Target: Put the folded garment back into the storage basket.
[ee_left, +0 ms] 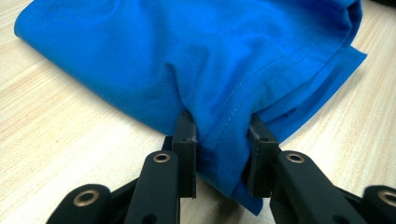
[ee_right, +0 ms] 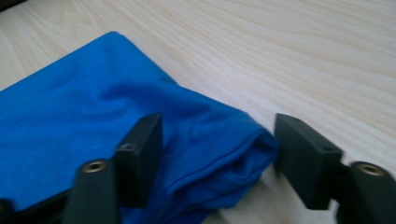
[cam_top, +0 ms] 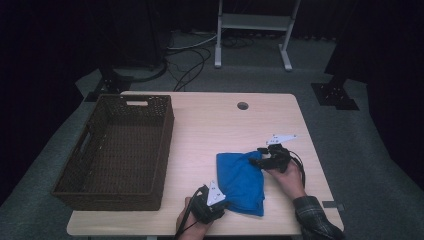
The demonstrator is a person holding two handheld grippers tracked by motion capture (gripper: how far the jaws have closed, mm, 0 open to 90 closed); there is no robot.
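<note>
Your left gripper [ee_left: 219,154] pinches the blue shirt's [cam_top: 241,181] near hem; your right gripper [ee_right: 219,158], half wide, straddles its far corner.

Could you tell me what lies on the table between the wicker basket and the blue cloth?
Nothing: in the high view, bare wooden table separates the wicker basket from the blue cloth.

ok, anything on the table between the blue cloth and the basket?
Nothing visible. The blue cloth lies right of the basket, with bare table between. The left gripper already pinches its edge; the right gripper straddles a corner.
</note>
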